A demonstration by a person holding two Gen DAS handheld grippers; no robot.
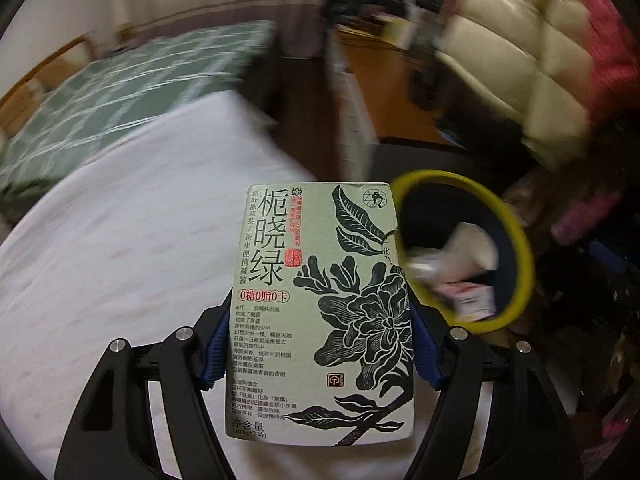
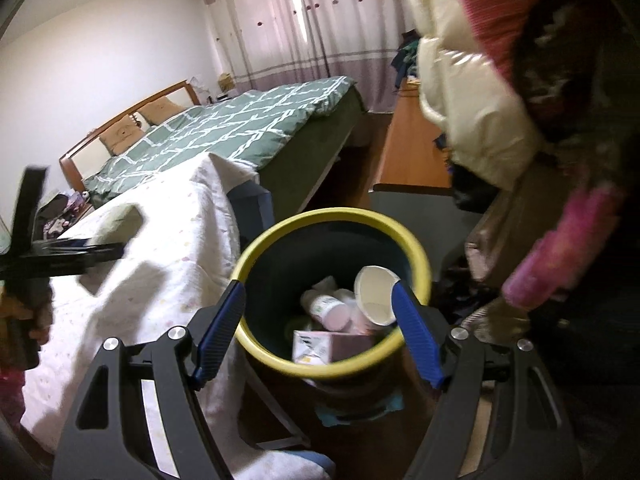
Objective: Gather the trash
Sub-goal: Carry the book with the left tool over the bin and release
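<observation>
White quilted cloth [image 1: 120, 260] covers the low surface that fills the near ground of this bedroom, and over it the left gripper [image 1: 316, 344] holds a flat green tea box [image 1: 320, 312] upright, its blue pads [image 1: 214, 356] pressed against the two long edges low on the carton. The box looks like thin printed cardboard, probably empty (so light, and easy to crush); squeezed across its narrow edges it should stay stiff enough, whereas a pinch on the broad printed faces would likely buckle it. Its glossy print may be a little slippery, so the low, two-sided hold seems sensible for a short carry.

Just right of the box's upper corner sits the yellow-rimmed trash bin [image 1: 520, 248], near the cloth's right edge but lower, on the floor. The right gripper [image 2: 320, 332] hovers above the bin with its jaws spread wide and nothing between them; the rim shows through the gap. Inside the bin lie a paper cup [image 2: 376, 294], a pale bottle [image 2: 326, 308] and a small pinkish carton [image 2: 332, 346], so some trash is already collected.

The box still needs to travel right, over the rim, before release; judging by the tilt, letting go directly above the opening should drop it in cleanly.

Farther off, a bed with a green grid-patterned duvet [image 2: 240, 128] runs toward curtains [image 2: 296, 20], and a cream puffer jacket [image 2: 460, 92] hangs at right.
</observation>
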